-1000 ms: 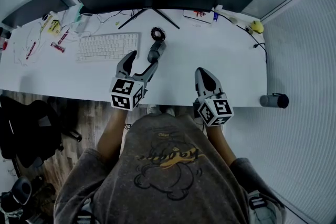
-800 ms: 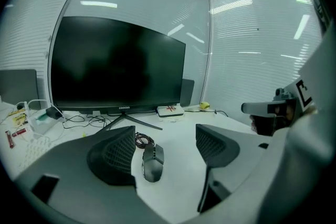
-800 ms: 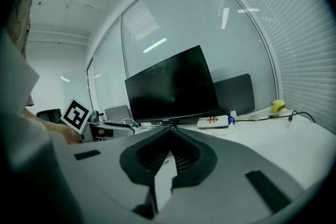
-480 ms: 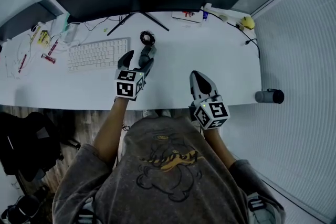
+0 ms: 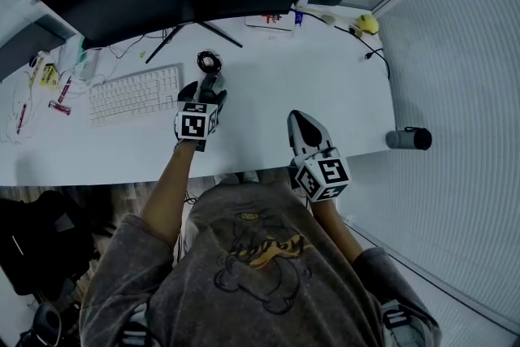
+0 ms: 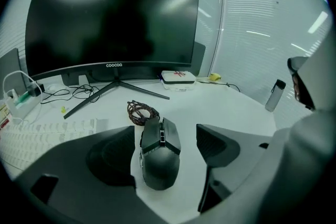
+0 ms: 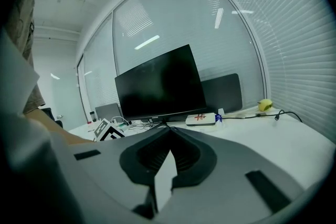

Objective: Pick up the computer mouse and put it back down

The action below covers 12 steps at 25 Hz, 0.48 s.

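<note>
Tongs check. Nearest, right tongs (image 5: 301, 119): clenched, pads meeting with nothing between them, parked at the near edge of the surface (image 5: 341, 77), well right of the mouse (image 6: 160, 157). Left tongs (image 6: 165, 141): released, jaws spread to either side of the mouse, which lies flat on the surface. There is a clear gap at the right pad. The left pad sits much closer to the mouse; contact not determinable. Just beyond the mouse: coiled cable (image 6: 140, 112). Left of the mouse: keyboard (image 5: 134, 93). Far behind the mouse: monitor (image 6: 113, 18).

Risk: the mouse sits off-centre between the jaws, so on closing one pad likely lands first and shoves or yaws it. If the coil is its cord, a lift may drag it.

Hidden: the cord-to-mouse junction. In the head view the marker cube covers most of the mouse.
</note>
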{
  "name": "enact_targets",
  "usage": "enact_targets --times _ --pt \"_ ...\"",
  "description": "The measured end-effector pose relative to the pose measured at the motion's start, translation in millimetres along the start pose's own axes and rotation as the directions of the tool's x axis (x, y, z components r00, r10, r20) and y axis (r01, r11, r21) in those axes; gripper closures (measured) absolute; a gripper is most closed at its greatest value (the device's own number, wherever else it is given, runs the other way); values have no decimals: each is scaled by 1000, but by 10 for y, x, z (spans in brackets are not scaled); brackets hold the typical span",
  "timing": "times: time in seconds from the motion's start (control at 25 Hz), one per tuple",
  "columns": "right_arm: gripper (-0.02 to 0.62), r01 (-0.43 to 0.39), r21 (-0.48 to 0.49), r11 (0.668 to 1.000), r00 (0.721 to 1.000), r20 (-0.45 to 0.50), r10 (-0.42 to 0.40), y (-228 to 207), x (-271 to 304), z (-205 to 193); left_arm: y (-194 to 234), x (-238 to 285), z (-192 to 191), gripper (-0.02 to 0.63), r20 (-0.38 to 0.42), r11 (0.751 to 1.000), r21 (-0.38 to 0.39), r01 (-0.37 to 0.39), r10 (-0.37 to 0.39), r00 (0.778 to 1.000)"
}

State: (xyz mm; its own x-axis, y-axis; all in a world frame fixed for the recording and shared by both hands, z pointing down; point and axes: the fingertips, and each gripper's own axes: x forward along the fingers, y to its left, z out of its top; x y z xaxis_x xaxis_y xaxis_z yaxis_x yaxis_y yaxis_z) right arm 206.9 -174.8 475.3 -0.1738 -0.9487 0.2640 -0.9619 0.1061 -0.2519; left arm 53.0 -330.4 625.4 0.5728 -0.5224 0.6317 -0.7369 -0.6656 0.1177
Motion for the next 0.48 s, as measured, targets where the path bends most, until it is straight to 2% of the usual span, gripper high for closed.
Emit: enact_targets --times 0.24,0.48 --pt "589 29 4 1000 1000 -12 -29 -54 -18 -20 67 260 -176 258 -69 1000 -17 -24 22 997" --pt "589 53 2 999 998 -21 -53 -109 -55 -25 107 428 -281 258 -114 999 -1 -40 40 993"
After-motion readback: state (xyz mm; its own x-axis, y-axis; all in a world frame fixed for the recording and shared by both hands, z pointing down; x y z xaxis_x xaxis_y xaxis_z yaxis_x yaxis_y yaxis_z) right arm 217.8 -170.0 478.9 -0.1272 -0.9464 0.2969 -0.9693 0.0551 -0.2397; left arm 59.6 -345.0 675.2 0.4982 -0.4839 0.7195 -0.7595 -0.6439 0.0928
